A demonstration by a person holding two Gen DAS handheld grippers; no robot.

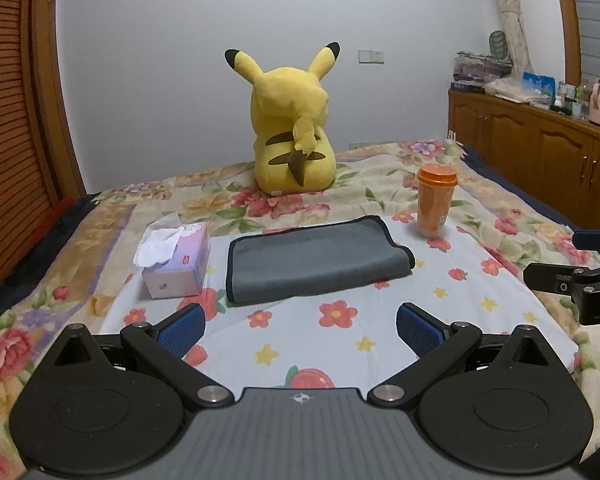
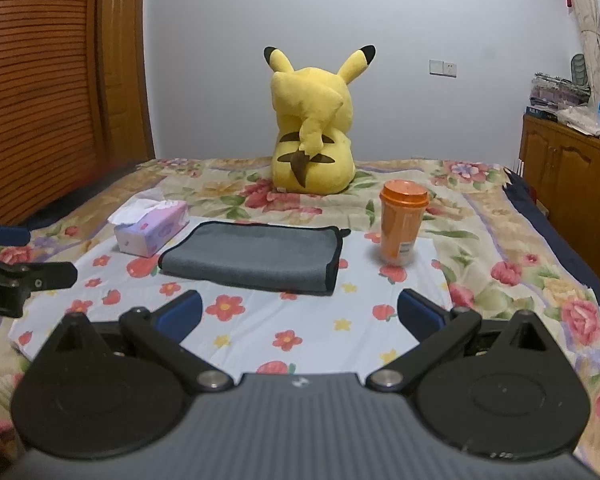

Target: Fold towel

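Observation:
A grey towel (image 1: pixel 316 262) with black trim lies folded into a flat rectangle on a white flowered cloth (image 1: pixel 340 344) on the bed. It also shows in the right wrist view (image 2: pixel 256 256). My left gripper (image 1: pixel 300 330) is open and empty, a short way in front of the towel. My right gripper (image 2: pixel 298 316) is open and empty, also in front of the towel. The right gripper's fingers (image 1: pixel 556 280) show at the right edge of the left wrist view, and the left gripper's fingers (image 2: pixel 28 276) show at the left edge of the right wrist view.
A tissue box (image 1: pixel 176 262) stands left of the towel and an orange lidded cup (image 1: pixel 434 200) right of it. A yellow plush toy (image 1: pixel 292 128) sits behind. A wooden cabinet (image 1: pixel 540 148) runs along the right, a slatted wooden door (image 1: pixel 8 120) stands at the left.

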